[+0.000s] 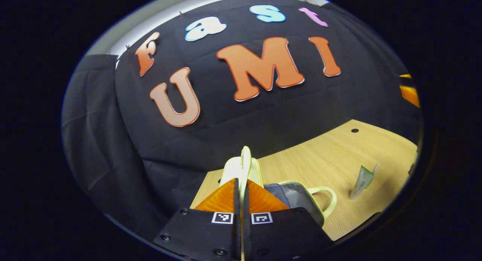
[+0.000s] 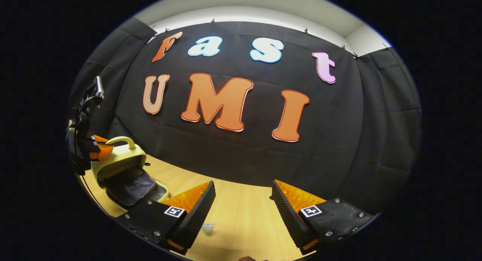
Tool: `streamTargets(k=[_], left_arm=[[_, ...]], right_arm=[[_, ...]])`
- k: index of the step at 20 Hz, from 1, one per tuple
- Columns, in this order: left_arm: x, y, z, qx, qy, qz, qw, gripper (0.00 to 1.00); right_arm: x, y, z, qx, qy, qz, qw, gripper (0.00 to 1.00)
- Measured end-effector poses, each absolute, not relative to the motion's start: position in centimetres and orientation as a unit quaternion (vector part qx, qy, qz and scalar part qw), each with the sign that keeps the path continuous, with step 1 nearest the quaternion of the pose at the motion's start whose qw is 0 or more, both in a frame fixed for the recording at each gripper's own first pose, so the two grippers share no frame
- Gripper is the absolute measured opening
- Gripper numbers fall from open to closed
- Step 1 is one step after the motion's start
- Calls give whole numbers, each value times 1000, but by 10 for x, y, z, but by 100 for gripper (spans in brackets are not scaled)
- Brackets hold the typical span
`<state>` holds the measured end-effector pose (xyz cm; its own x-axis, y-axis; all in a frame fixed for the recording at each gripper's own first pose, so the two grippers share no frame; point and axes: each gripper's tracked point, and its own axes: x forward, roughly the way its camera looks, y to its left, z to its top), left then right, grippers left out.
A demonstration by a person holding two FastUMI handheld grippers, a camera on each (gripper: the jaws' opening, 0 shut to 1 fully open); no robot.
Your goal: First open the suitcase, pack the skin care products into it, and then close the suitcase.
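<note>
The pale yellow hard-shell suitcase point(image 2: 119, 161) stands open at the left end of the light wooden bench point(image 2: 241, 212), its lid tipped up and the grey fabric lining point(image 2: 130, 185) showing below it. The left gripper point(image 1: 241, 189) has its jaws pressed almost together on the thin edge of that lid, holding it up.

The right gripper point(image 2: 243, 200) hangs over the bench with its jaws spread wide and nothing between them. Just below and ahead of them, nearer the left jaw, stands the small green-and-white skin care tube point(image 2: 208, 229), upright on its cap in the left gripper view point(image 1: 362, 182). So the right hand is plainly the nearer one. Its next move is probably a short drop onto the tube, then a carry leftward to the suitcase. Bare bench lies between them.
</note>
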<state>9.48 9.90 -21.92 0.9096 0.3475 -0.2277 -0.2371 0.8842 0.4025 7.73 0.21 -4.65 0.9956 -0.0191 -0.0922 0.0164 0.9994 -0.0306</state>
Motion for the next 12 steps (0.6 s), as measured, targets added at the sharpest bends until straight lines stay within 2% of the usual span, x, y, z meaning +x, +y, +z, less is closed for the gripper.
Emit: streamTargets(k=[7, 12], left_arm=[[82, 164, -207, 198, 146, 195, 949, 3], [70, 210, -220, 154, 160, 228, 948, 3]], right_arm=[[81, 85, -51, -9, 69, 6, 998, 96], [89, 121, -57, -14, 78, -6, 997, 95]])
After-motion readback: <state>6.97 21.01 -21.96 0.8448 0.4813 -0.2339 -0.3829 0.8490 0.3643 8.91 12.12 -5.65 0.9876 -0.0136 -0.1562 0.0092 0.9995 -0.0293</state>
